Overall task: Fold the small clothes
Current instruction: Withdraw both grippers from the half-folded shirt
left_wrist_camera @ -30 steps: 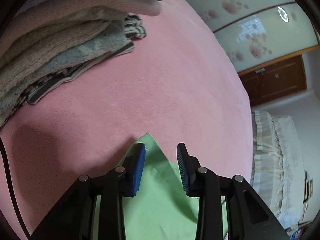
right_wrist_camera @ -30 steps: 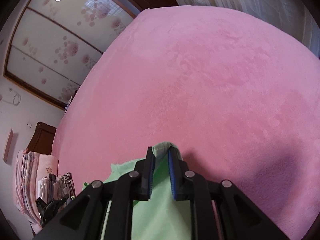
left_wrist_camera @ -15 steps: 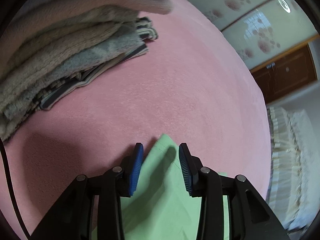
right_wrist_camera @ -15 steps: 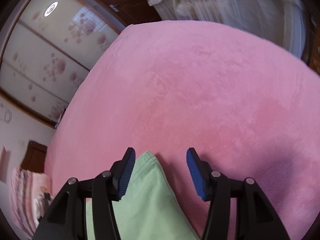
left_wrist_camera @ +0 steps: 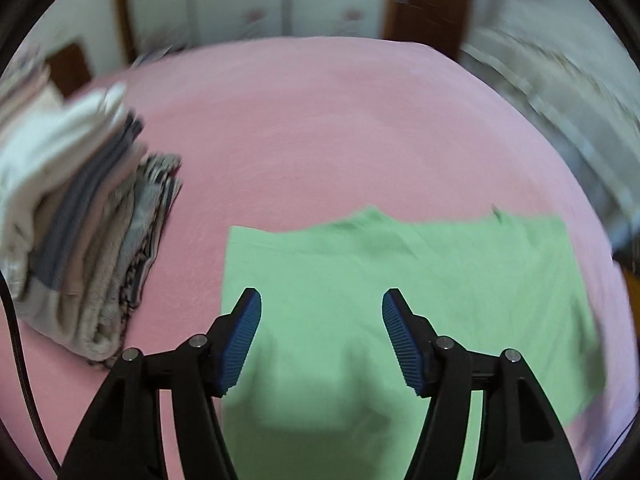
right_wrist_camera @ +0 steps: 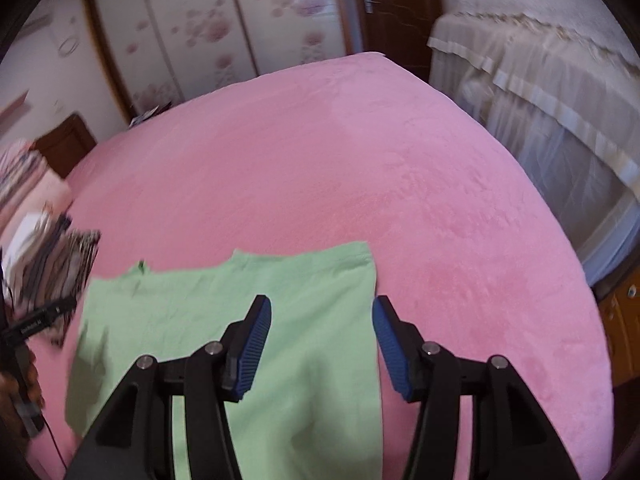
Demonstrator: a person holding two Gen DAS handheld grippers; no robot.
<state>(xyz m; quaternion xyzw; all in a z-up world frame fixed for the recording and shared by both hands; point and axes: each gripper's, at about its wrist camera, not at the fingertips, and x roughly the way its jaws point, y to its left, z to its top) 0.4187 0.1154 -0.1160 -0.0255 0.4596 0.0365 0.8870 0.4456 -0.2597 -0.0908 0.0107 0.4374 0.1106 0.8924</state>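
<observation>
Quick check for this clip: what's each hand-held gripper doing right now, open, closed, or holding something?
Left hand-held gripper: open, jaws just widened, holding nothing, above the light green cotton garment.
Right hand-held gripper: open, holding nothing.

Pink bed [right_wrist_camera: 400, 168], green garment [right_wrist_camera: 224, 312], folded pile [left_wrist_camera: 80, 240]

The green garment [left_wrist_camera: 400, 280] is released by both grippers and is now left flat on the pink blanket [right_wrist_camera: 360, 168]; the left gripper [left_wrist_camera: 322, 338] and right gripper [right_wrist_camera: 322, 346] are raised, jaws just opened.
</observation>
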